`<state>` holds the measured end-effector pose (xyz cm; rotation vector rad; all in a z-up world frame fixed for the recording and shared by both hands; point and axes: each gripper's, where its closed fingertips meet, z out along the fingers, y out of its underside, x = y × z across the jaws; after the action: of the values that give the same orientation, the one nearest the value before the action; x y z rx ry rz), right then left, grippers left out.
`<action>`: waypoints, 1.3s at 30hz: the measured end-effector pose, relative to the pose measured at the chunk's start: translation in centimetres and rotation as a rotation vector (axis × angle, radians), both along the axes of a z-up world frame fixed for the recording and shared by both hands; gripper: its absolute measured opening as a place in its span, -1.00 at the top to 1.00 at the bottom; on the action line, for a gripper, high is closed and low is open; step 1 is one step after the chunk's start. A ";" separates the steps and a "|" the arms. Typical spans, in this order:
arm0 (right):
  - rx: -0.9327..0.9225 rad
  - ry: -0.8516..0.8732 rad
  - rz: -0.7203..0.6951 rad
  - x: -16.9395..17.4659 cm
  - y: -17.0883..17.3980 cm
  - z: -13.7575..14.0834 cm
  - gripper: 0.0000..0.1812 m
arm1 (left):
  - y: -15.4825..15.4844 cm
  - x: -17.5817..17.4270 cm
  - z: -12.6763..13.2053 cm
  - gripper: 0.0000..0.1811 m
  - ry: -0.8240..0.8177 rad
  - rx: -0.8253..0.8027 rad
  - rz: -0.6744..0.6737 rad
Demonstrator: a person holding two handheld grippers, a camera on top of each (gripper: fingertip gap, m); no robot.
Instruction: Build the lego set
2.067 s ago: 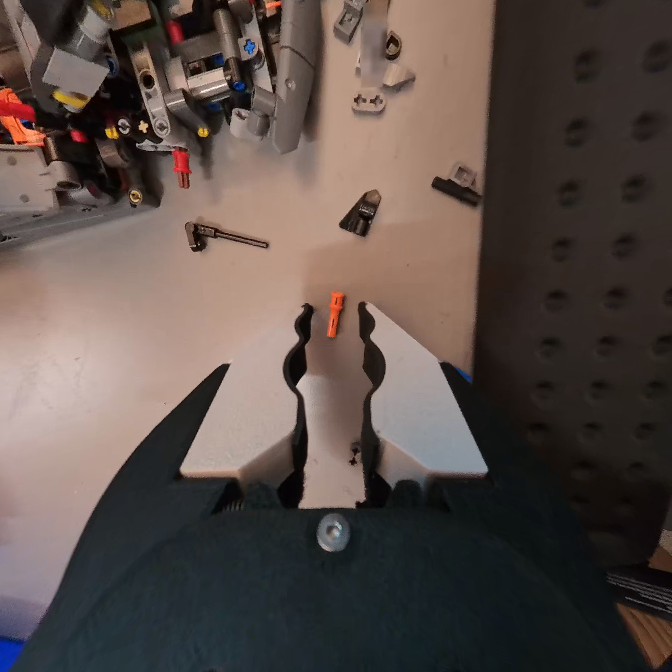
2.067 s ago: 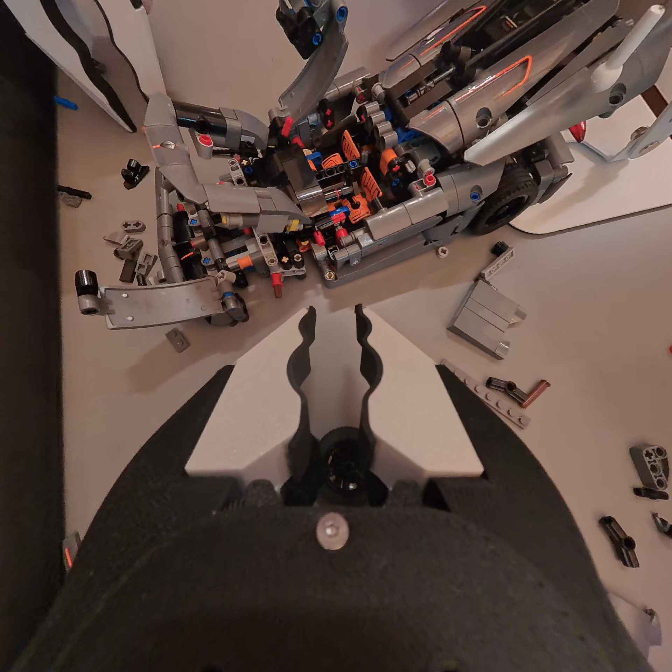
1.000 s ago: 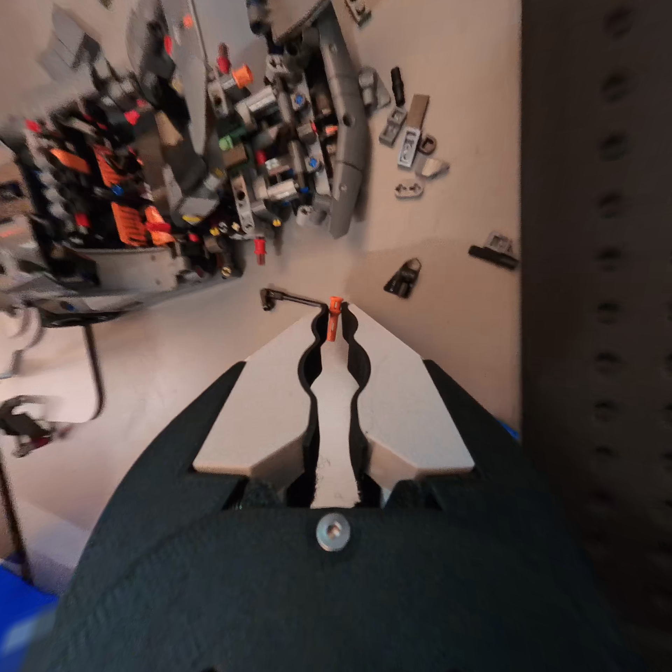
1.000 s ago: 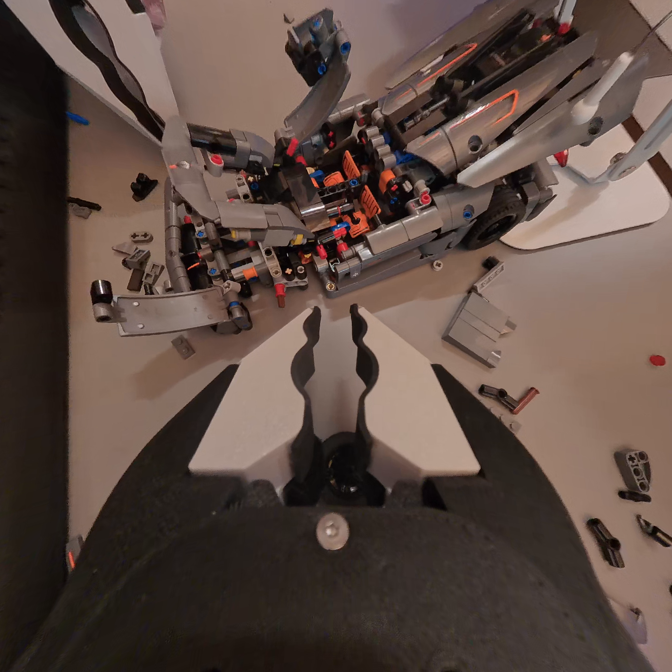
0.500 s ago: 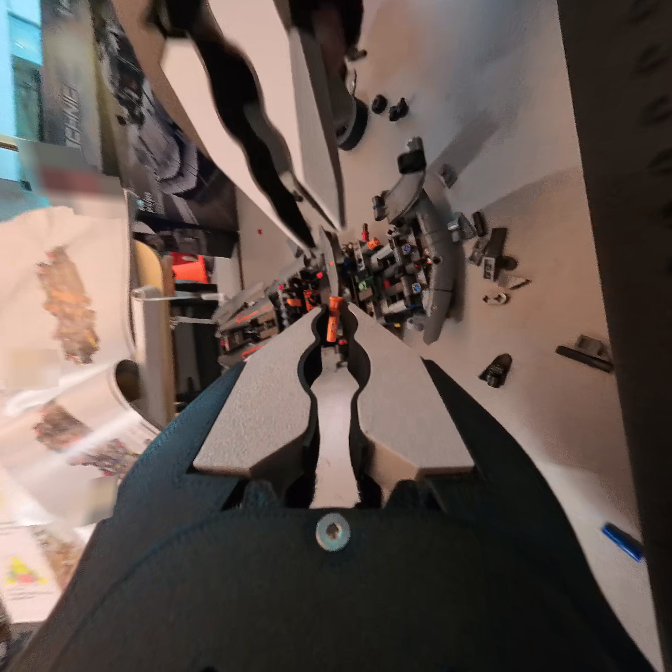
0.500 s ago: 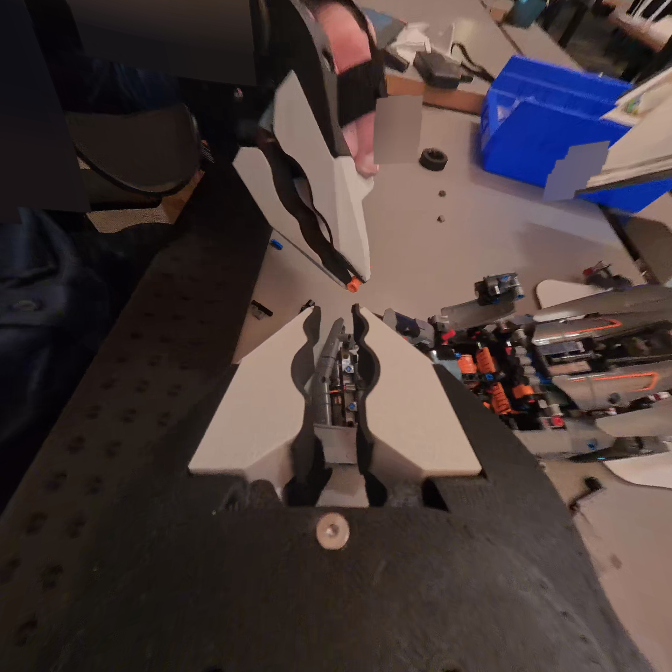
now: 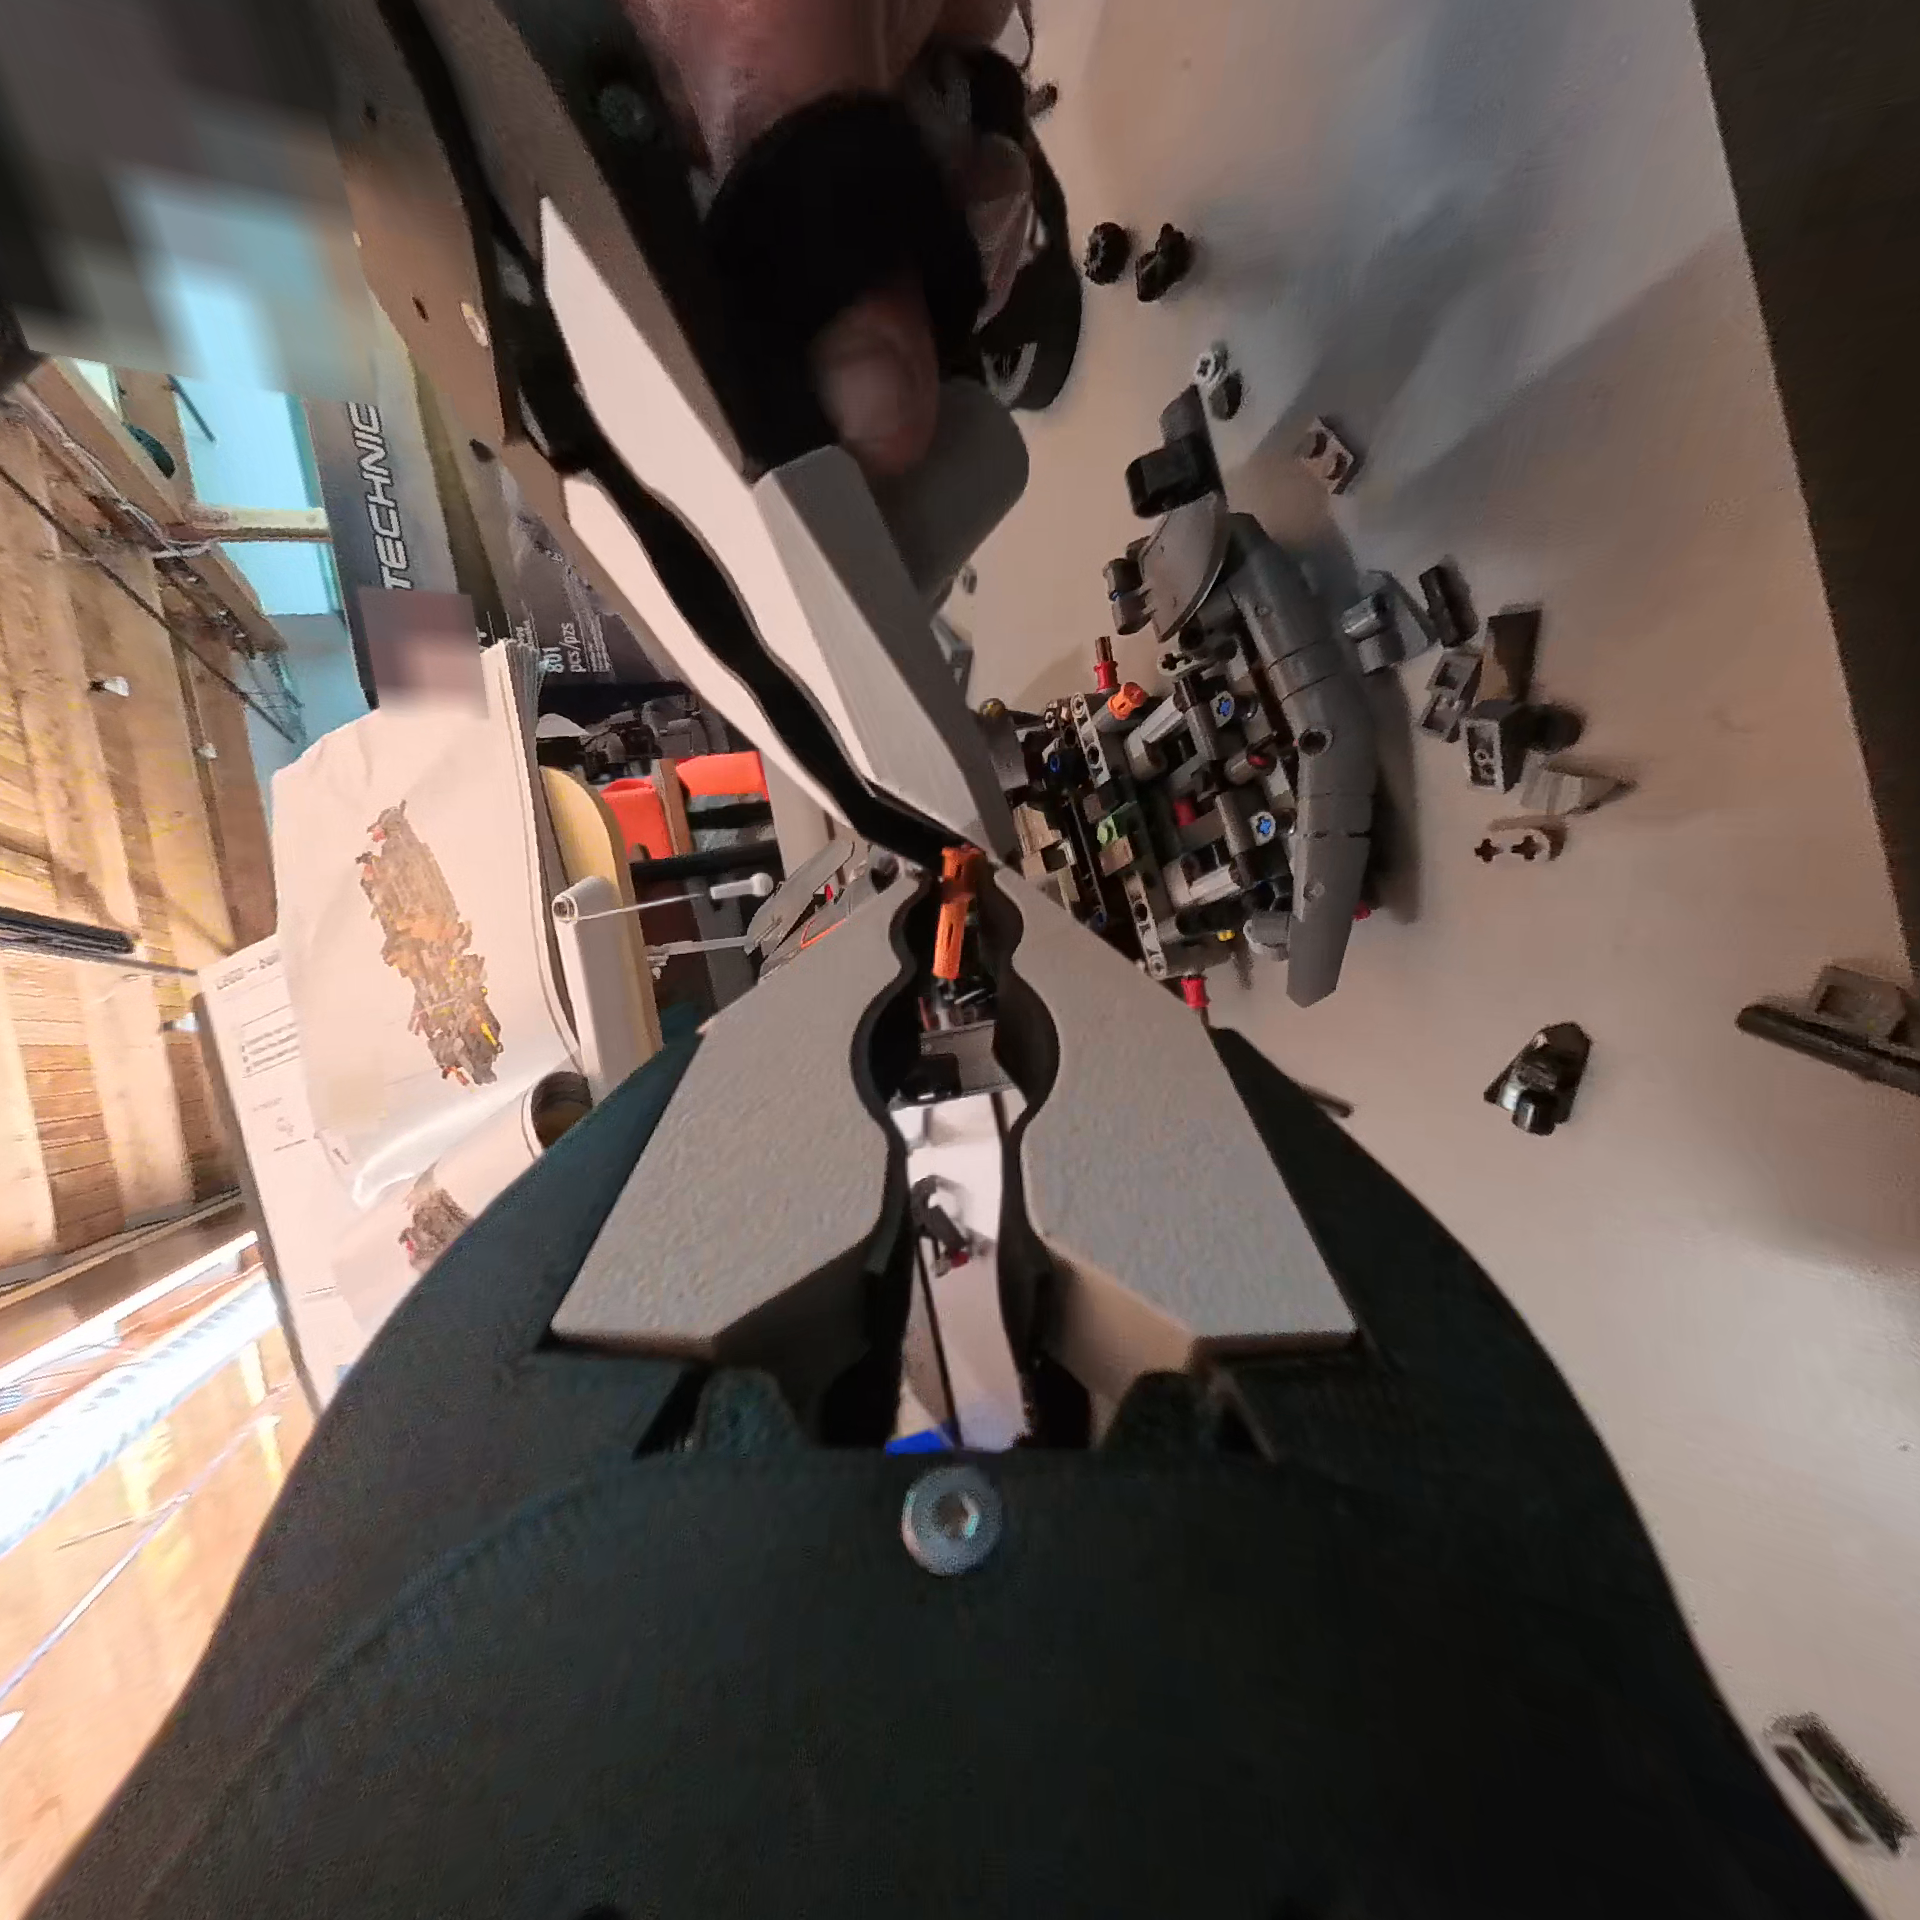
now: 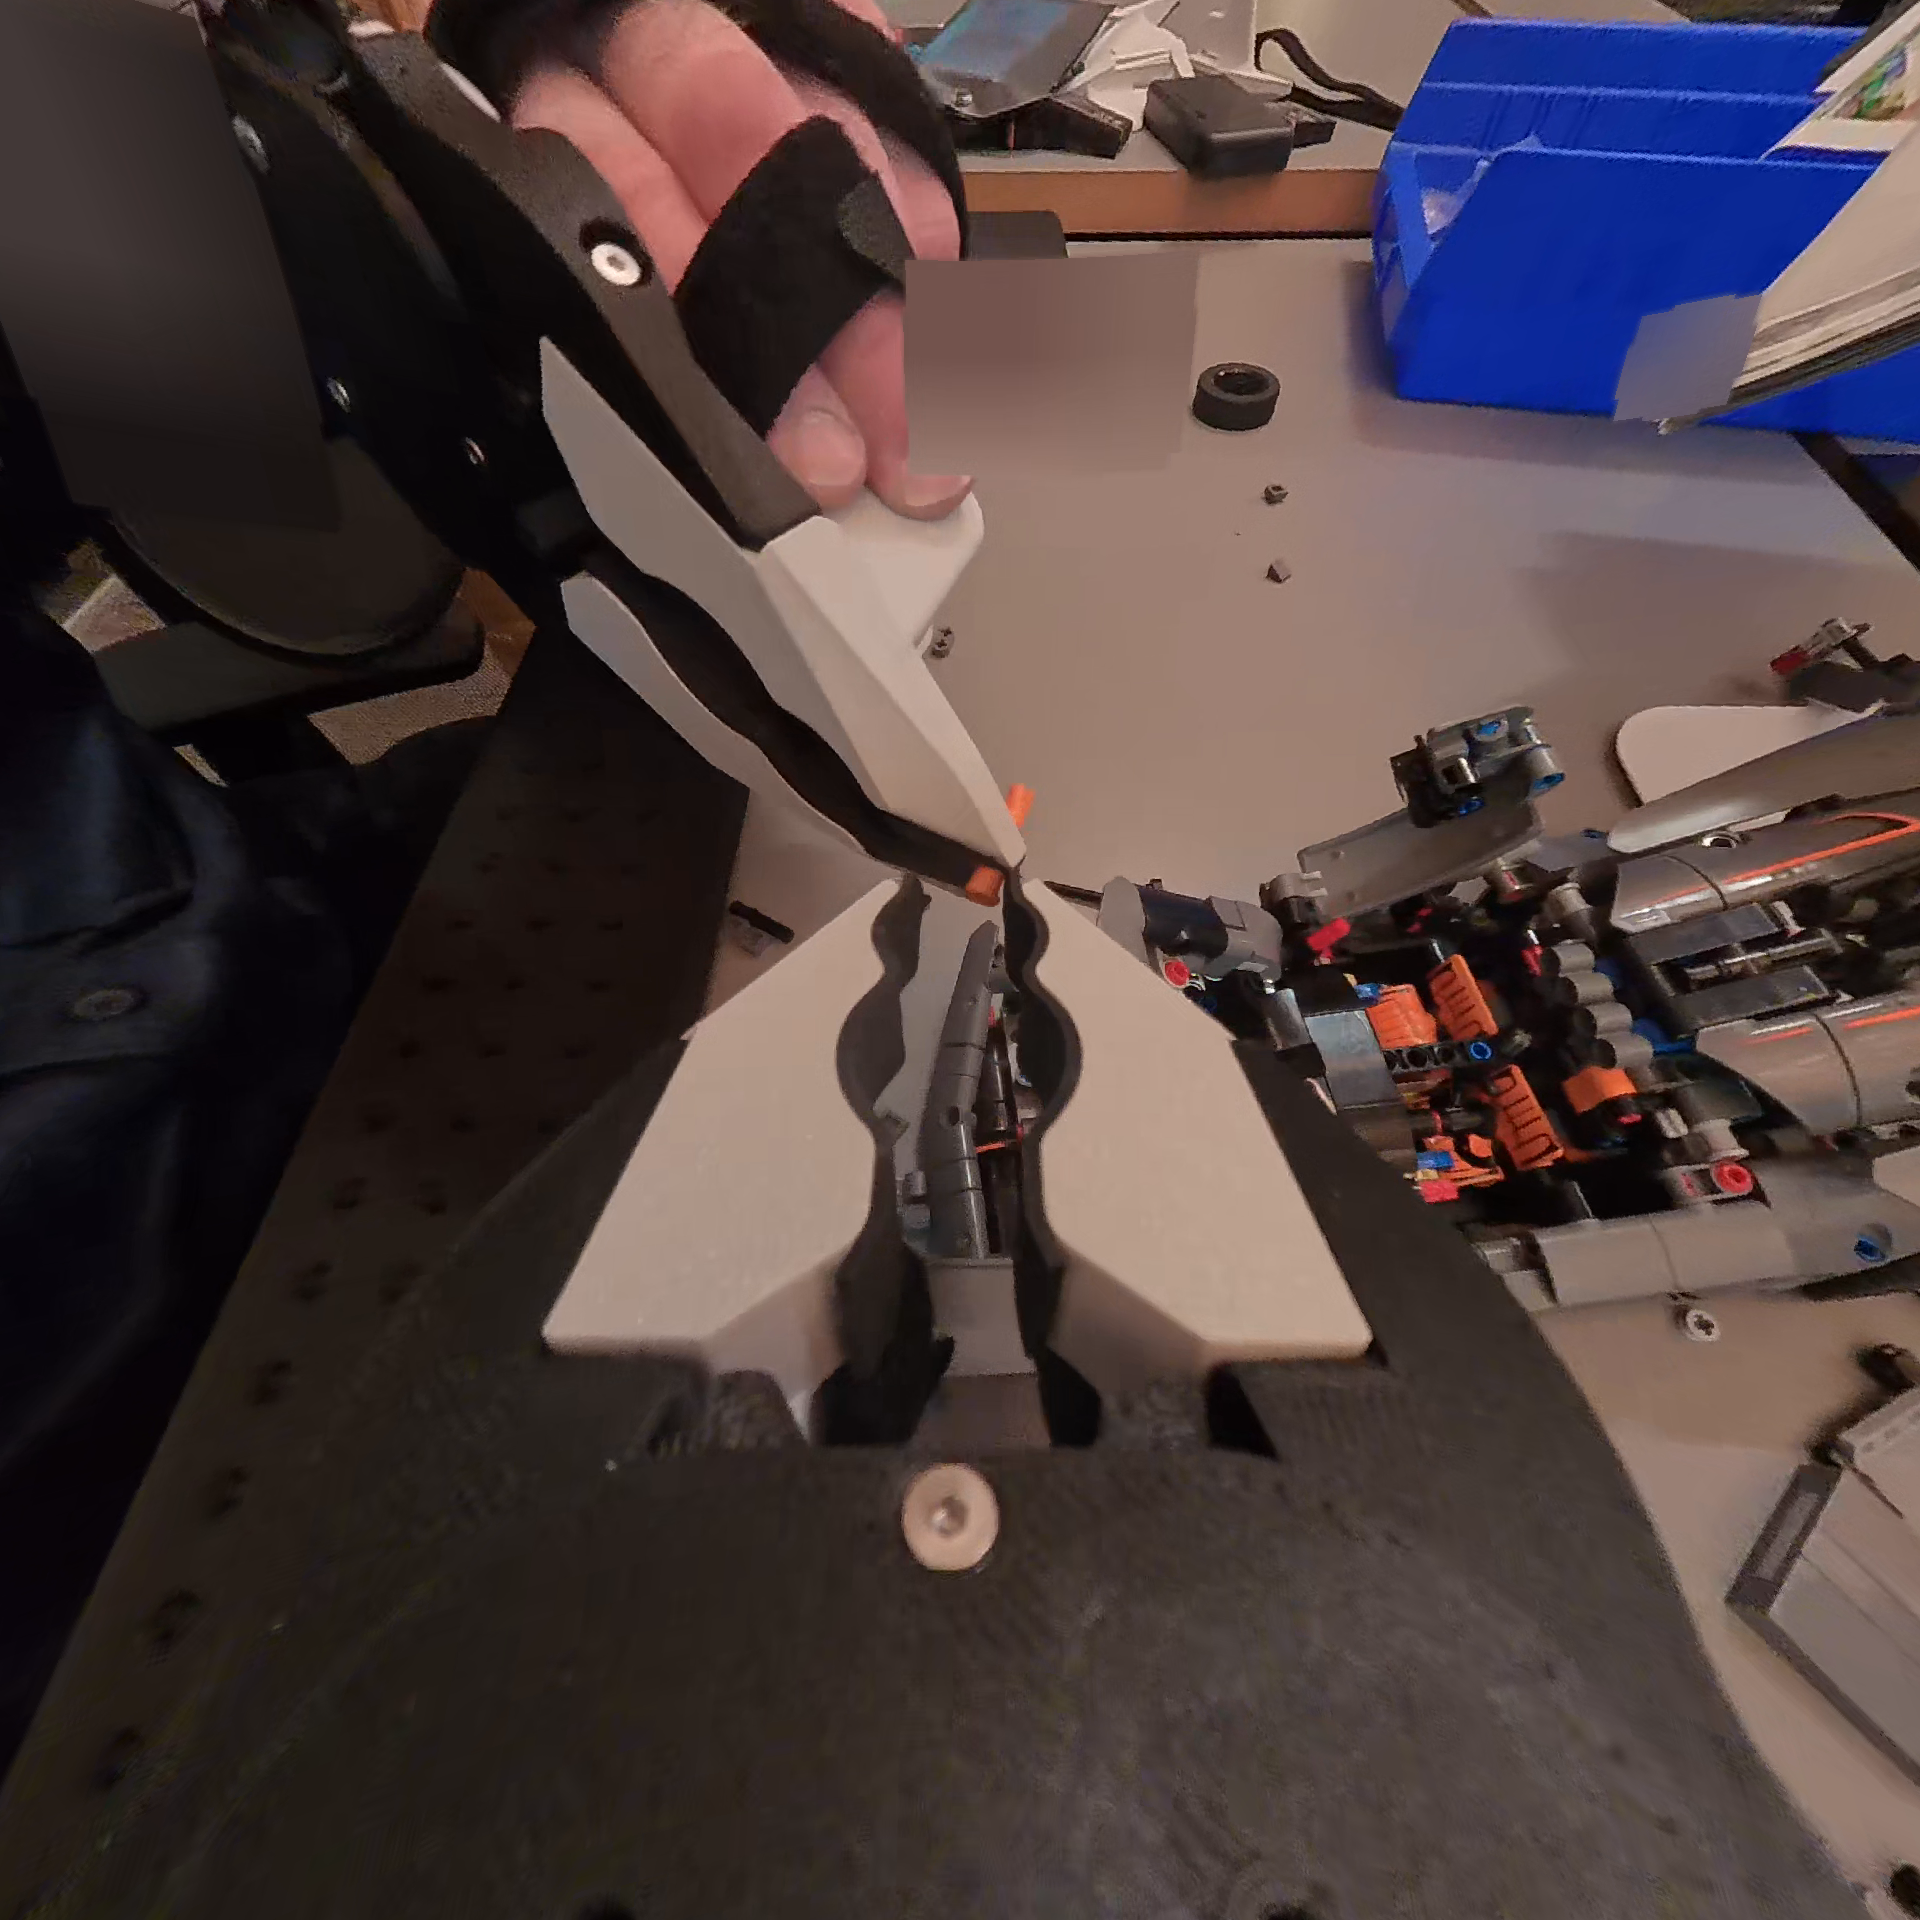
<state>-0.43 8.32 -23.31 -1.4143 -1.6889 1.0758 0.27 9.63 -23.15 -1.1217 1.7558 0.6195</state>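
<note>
My left gripper is shut on a small orange pin, held at its tips above the table. In the right wrist view the left gripper reaches in from the upper left with the orange pin. My right gripper is open by a narrow gap, and the pin's lower end sits at its fingertips. In the left wrist view the right gripper comes down from above, tip to tip with mine. The grey, black and orange lego car lies on the table to the right. Its front section lies beyond the tips.
A blue bin stands at the back right, with a black tyre in front of it. A black perforated board borders the table on the left. Loose grey and black pieces lie beside the model. An open instruction booklet stands at the left. The grippers are tip to tip, or close to it.
My left gripper closed on the orange pin, lifted it off the table and swung it toward the right gripper. My right gripper rose and tilted to meet it, tip to tip.
</note>
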 end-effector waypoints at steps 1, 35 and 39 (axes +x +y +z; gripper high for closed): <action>-0.005 0.001 0.000 0.0 0.0 0.0 0.87 | 0.0 0.0 0.0 0.96 0.016 0.016 0.002; -0.056 0.033 0.004 0.9 0.5 0.8 0.93 | 1.1 -0.2 0.5 0.99 0.000 0.073 0.031; -0.060 -0.007 0.013 0.9 0.4 0.0 0.95 | 0.9 0.0 -0.3 1.00 0.046 0.084 0.023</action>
<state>0.43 8.69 -23.32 -1.4479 -1.6864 1.1385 0.26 10.55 -23.40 -1.0791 1.7417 0.7315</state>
